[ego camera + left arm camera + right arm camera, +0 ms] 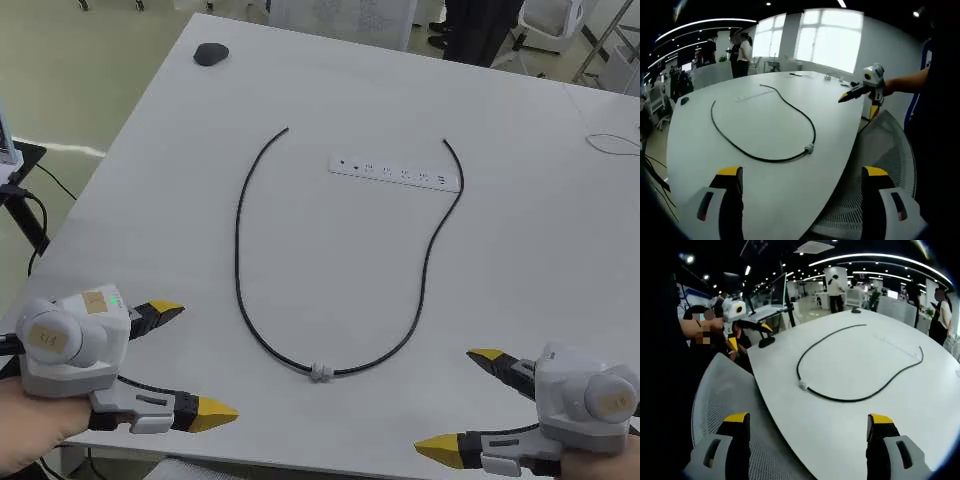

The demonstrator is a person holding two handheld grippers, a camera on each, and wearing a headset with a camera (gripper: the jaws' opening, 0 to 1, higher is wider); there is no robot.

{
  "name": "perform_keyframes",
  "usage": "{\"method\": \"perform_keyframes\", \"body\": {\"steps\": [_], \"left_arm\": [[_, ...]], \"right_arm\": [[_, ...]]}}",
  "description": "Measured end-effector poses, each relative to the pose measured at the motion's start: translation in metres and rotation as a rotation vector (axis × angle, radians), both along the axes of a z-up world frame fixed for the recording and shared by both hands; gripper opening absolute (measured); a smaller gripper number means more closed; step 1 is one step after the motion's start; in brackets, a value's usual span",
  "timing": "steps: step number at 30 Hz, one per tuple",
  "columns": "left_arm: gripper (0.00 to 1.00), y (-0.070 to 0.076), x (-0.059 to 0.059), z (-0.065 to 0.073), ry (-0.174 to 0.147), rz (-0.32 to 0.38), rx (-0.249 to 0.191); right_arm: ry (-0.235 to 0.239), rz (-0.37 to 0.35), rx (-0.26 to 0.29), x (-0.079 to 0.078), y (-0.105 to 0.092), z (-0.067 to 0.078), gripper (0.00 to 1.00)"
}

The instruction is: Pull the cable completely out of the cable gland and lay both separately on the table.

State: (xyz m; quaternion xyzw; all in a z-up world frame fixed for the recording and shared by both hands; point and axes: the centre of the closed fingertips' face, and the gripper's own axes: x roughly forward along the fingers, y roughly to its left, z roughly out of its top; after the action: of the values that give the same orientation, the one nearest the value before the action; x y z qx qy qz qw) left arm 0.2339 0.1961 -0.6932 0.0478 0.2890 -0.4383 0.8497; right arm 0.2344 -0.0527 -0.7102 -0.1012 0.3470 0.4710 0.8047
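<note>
1. Cable gland: threaded on the cable at the bottom of its U-shaped loop, near the front edge of the table; small, so my pinch may well slip off it.
2. The cable's right limb runs just beside the end of the power strip; a long pull could, I judge, drag the strip along, or whip a free end off the table.
3. Left gripper: jaws wide apart, gripping nothing; at the near-left edge, well apart from the gland.
4. Right gripper: likewise spread wide and empty; at the near-right edge, touching nothing.
</note>
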Motion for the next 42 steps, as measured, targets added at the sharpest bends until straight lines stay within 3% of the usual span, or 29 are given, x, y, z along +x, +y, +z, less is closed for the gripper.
{"method": "perform_keyframes", "body": {"steps": [17,25,28,35,38,40,42], "left_arm": [[0.97,0.002,0.002,-0.004,-0.001,-0.016,0.025],[0.98,0.006,0.006,-0.003,-0.016,0.024,0.039],[0.97,0.008,0.005,-0.003,0.001,0.038,0.036],[0.98,0.004,0.007,-0.005,0.005,0.046,0.033],[0.98,0.001,0.006,-0.008,0.031,0.047,0.045],[0.98,0.0,0.007,-0.007,0.014,0.044,0.041],[0.97,-0.001,0.007,-0.008,0.031,0.056,0.03]], "right_arm": [[-0.005,0.008,-0.009,0.006,0.0,0.0,0.97],[0.0,0.036,-0.01,0.01,0.011,-0.005,0.97],[0.001,0.045,0.002,0.014,0.016,-0.005,0.97],[0.001,0.099,-0.01,0.021,0.026,-0.009,0.94],[0.0,0.115,-0.009,0.025,0.032,-0.01,0.94],[-0.001,0.128,-0.012,0.027,0.035,-0.011,0.93],[-0.002,0.143,-0.02,0.029,0.039,-0.011,0.92]]}}
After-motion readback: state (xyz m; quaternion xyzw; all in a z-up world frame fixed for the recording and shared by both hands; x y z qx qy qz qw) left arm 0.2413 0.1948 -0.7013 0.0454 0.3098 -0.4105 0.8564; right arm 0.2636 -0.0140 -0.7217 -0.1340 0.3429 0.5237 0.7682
